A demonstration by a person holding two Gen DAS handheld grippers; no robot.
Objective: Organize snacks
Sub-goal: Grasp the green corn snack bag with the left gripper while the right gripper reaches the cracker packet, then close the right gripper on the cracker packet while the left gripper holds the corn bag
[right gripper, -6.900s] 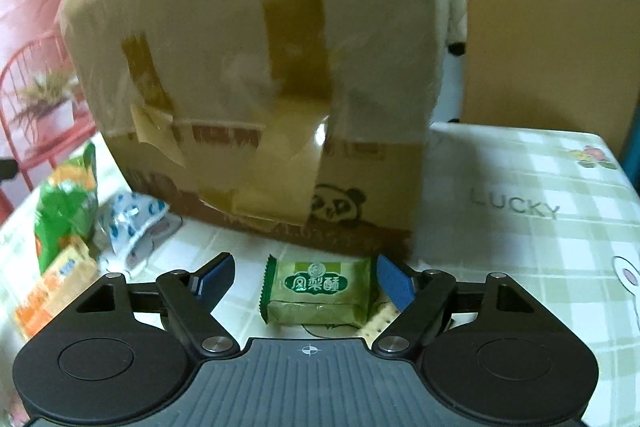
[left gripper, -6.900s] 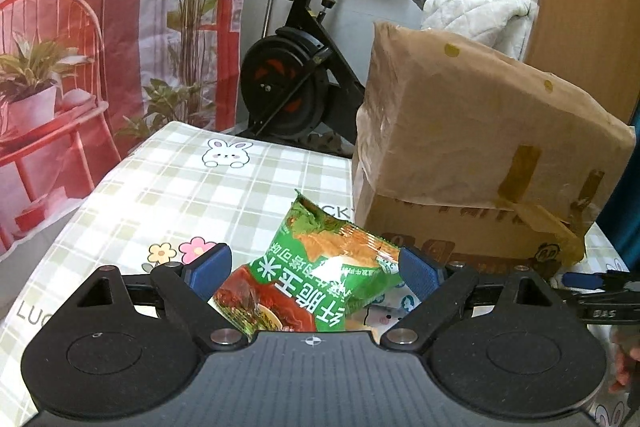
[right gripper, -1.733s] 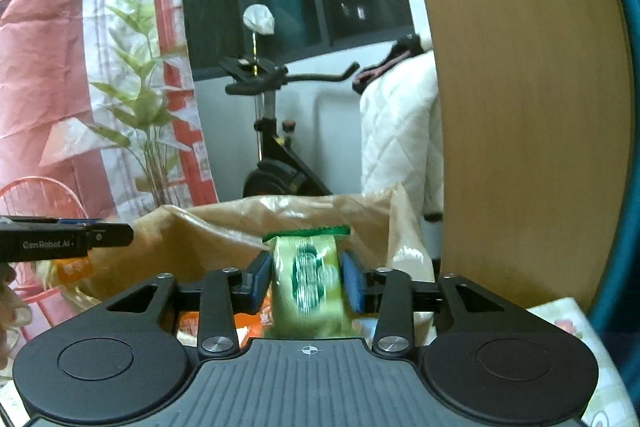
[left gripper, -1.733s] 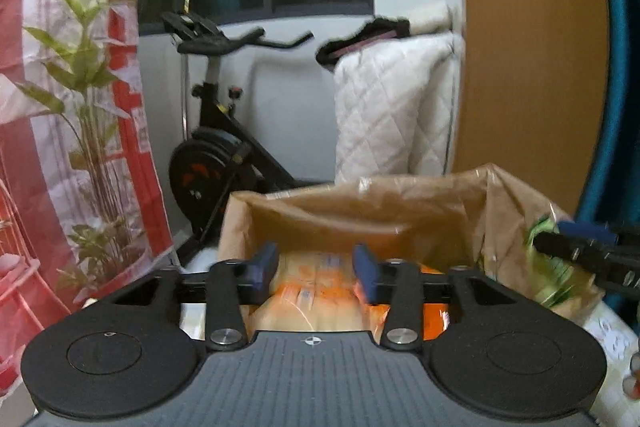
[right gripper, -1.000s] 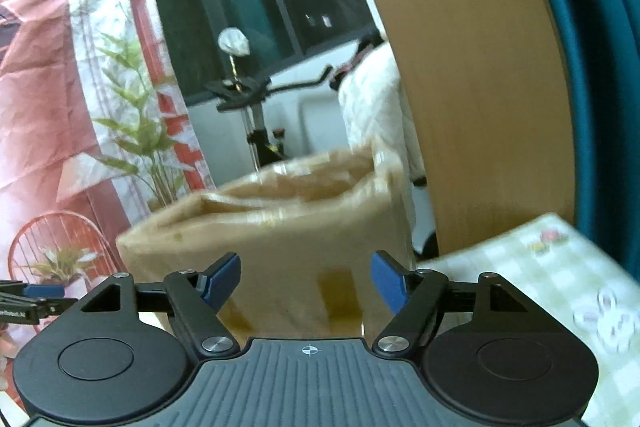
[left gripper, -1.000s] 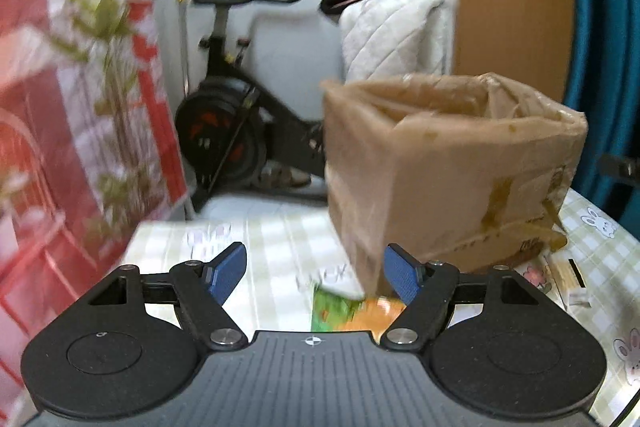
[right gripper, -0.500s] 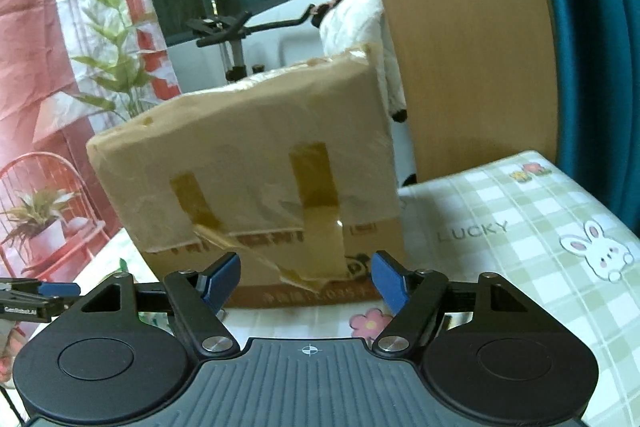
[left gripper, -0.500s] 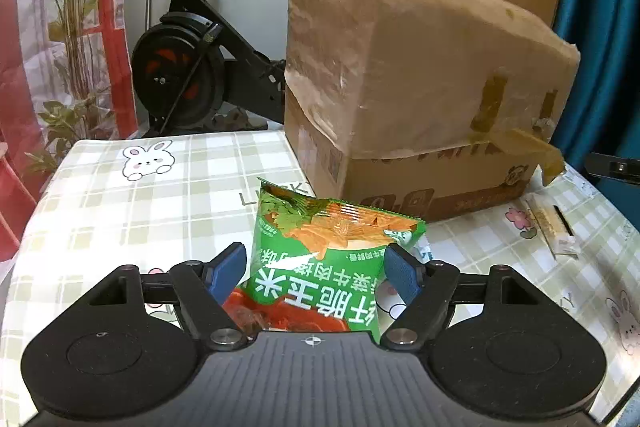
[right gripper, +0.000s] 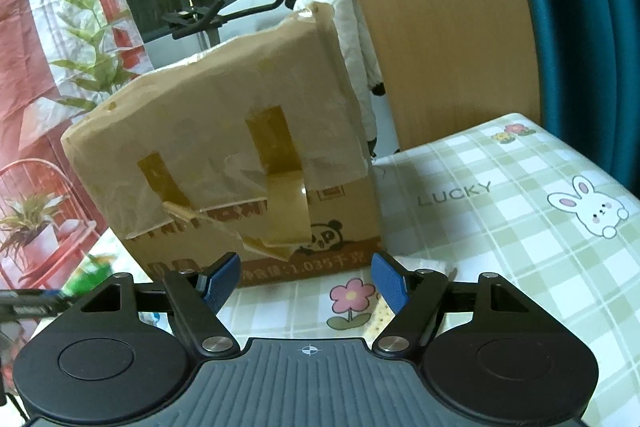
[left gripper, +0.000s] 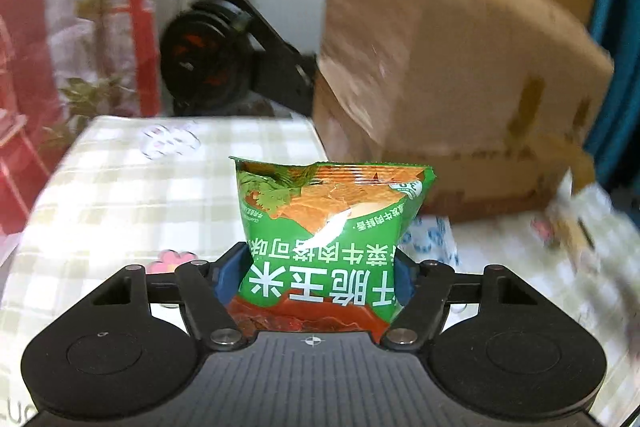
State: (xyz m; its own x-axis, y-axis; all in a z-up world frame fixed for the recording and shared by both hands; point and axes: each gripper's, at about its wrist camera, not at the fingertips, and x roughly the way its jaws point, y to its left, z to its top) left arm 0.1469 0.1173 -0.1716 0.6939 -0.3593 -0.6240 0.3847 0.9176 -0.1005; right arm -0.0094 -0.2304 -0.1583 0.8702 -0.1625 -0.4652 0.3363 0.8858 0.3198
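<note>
My left hand-held gripper pinches the green snack bag; I should lift gently over the box rim. Right hand-held gripper gapes empty.

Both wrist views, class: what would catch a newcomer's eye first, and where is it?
The green snack bag stands pinched between the left gripper's jaws, filling the middle of the left view. Behind it, and dominating the right view, the taped cardboard box sits on the checked tablecloth. The right gripper is open and holds nothing.

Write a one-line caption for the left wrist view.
Left gripper closing on a green snack bag, taped cardboard box behind.
</note>
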